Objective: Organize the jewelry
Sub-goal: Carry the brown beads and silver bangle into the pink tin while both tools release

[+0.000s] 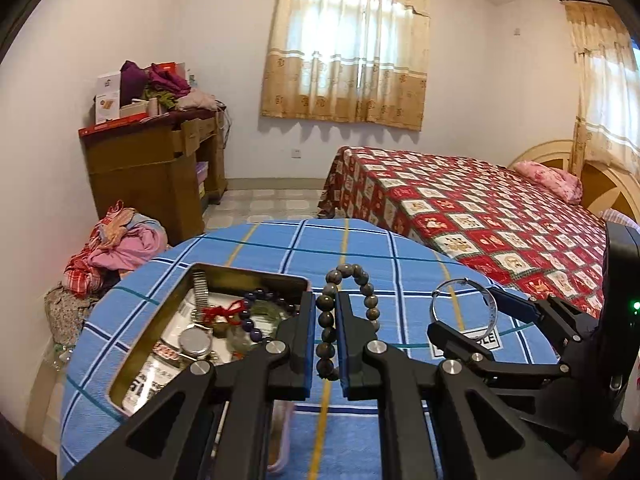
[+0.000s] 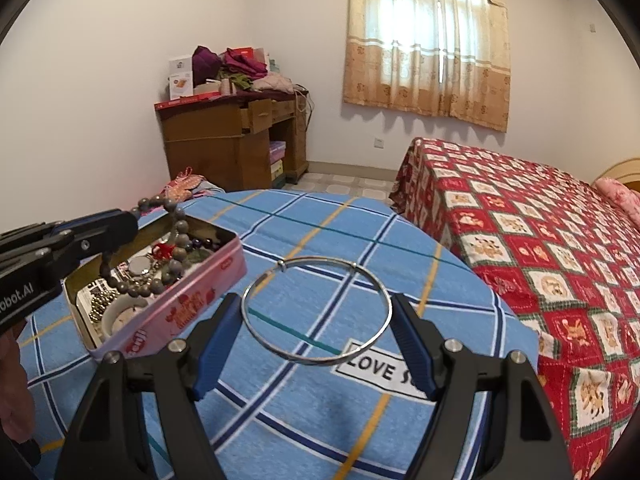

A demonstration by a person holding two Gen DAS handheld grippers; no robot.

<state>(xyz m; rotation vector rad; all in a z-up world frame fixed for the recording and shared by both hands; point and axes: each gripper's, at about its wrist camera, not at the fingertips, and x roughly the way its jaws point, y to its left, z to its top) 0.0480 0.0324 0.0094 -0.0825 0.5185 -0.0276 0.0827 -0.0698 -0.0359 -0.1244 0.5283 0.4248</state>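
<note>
Both pieces were lifted: the left gripper (image 1: 326, 320) pinched a bead bracelet (image 1: 352, 280) at lower centre, the right gripper (image 2: 316, 316) spanned wide, gripping a bangle (image 2: 316, 354). Next probably called for lowering them into the tin (image 2: 192, 312) at left.

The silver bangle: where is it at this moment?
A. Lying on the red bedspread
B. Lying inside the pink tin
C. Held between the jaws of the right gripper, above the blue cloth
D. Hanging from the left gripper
C: the silver bangle sits between the jaws of the right gripper, raised over the blue cloth, while the left gripper holds the bead bracelet.
</note>
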